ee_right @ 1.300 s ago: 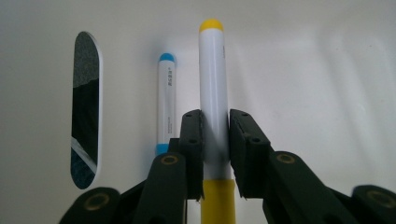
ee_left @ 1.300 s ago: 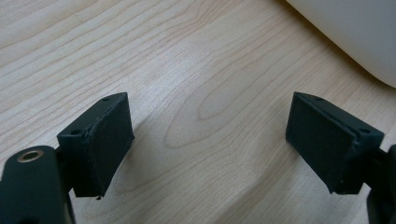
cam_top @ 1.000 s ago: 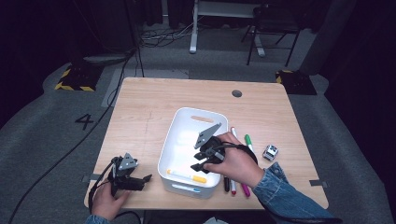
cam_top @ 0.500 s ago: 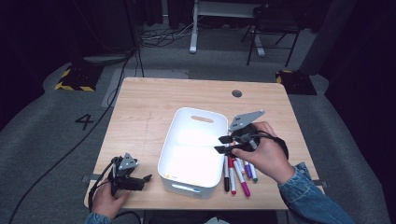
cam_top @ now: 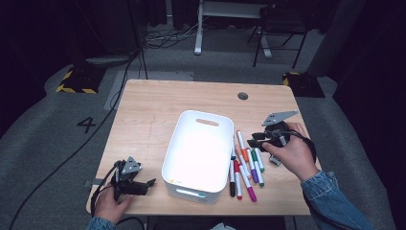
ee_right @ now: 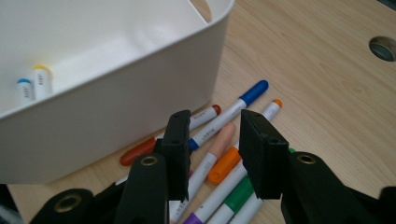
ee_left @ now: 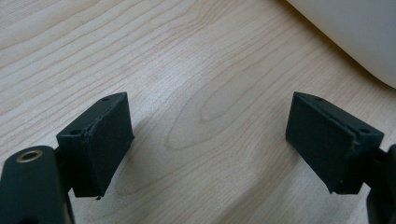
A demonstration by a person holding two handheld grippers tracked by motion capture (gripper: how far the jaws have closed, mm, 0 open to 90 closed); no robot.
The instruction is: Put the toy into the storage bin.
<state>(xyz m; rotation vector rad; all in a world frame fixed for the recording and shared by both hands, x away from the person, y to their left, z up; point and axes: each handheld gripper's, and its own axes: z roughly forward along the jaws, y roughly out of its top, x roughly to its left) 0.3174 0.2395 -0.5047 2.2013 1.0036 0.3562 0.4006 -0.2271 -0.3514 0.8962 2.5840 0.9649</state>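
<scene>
A white bin sits in the middle of the wooden table. Inside it lie two markers, one blue-capped and one yellow-capped. Several coloured markers are spread on the table just right of the bin. My right gripper hovers over them, open, with a narrow gap and nothing between its fingers. In the right gripper view an orange marker and a blue-capped one lie beneath it. My left gripper rests at the front left, wide open over bare wood beside the bin's corner.
A round cable hole is set in the table at the back right. A small grey object lies partly under the right hand. Bare wood stretches left of and behind the bin. The front table edge runs close to the left hand.
My right gripper has come out of the bin and moved right, over the loose markers. The left gripper has stayed where it was.
</scene>
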